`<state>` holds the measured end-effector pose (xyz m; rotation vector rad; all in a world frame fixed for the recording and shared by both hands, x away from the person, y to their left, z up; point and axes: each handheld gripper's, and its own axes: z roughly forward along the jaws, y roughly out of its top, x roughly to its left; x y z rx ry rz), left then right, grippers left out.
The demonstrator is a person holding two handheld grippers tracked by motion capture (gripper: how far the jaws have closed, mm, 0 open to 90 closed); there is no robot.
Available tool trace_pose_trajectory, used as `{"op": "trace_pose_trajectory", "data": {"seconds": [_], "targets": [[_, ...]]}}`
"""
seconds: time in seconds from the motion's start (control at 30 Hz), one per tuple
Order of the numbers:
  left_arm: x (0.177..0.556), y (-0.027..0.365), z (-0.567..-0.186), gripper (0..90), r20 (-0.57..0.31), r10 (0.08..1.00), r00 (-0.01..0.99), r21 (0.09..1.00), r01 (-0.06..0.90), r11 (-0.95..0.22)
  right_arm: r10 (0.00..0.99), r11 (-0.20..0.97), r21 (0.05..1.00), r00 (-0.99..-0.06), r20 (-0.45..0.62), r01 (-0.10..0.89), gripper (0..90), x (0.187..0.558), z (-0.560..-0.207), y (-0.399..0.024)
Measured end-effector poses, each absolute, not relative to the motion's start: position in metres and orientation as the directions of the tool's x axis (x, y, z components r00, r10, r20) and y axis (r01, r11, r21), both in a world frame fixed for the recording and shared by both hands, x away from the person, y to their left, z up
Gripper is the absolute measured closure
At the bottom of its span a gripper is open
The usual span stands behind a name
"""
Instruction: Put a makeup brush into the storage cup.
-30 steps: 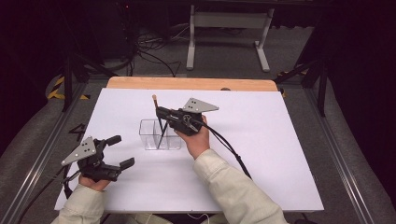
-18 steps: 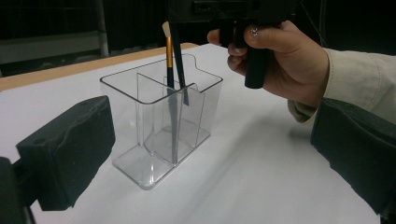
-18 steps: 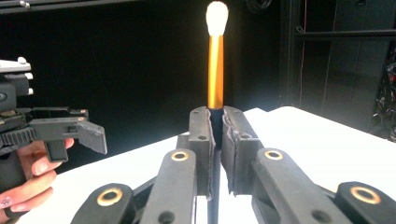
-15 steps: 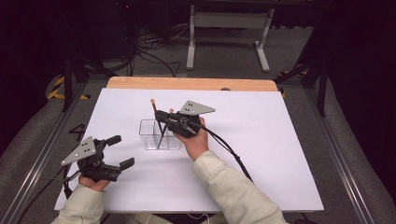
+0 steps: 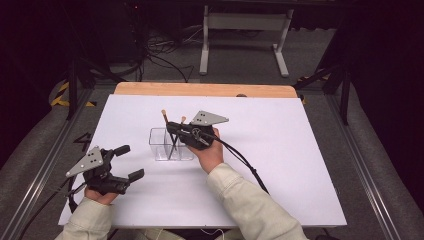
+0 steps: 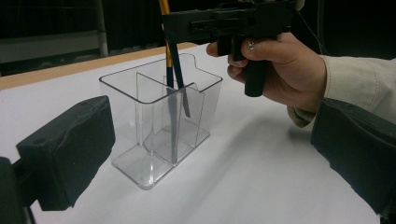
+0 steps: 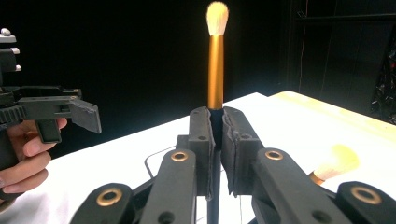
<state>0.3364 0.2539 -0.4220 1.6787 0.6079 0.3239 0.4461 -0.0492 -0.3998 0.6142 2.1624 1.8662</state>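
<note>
— Right gripper view: the right gripper (image 7: 215, 135) is clamped on a makeup brush (image 7: 215, 70), gold ferrule, pale bristles up. Is it seated?

— Handle's inside the clear organizer (image 5: 171, 145), mid-table, toward the far edge, beside a second brush (image 5: 183, 120). I'd lower it straight and let go only once it rests.

— And the left gripper (image 5: 129, 162)?

— Jaws apart, idle near the front-left corner.
</note>
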Motion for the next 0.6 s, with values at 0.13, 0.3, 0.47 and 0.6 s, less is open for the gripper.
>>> {"op": "trace_pose_trajectory", "data": {"seconds": [0.13, 0.3, 0.47, 0.6], "targets": [[0.336, 0.254, -0.422, 0.7, -0.126, 0.557, 0.821, 0.972, 0.215, -0.098, 0.444, 0.108, 0.979, -0.889, 0.108, 0.172, 81.9, 0.446, -0.4, -0.049], [0.337, 0.254, -0.422, 0.7, -0.122, 0.558, 0.821, 0.972, 0.212, -0.099, 0.435, 0.092, 0.981, -0.893, 0.116, 0.172, 63.6, 0.445, -0.397, -0.054], [0.338, 0.253, -0.422, 0.7, -0.122, 0.555, 0.823, 0.973, 0.21, -0.098, 0.411, 0.068, 0.984, -0.904, 0.12, 0.162, 45.7, 0.438, -0.384, -0.065], [0.339, 0.252, -0.421, 0.7, -0.116, 0.552, 0.826, 0.972, 0.208, -0.106, 0.413, 0.057, 0.988, -0.905, 0.107, 0.142, 33.6, 0.432, -0.375, -0.074]]}}
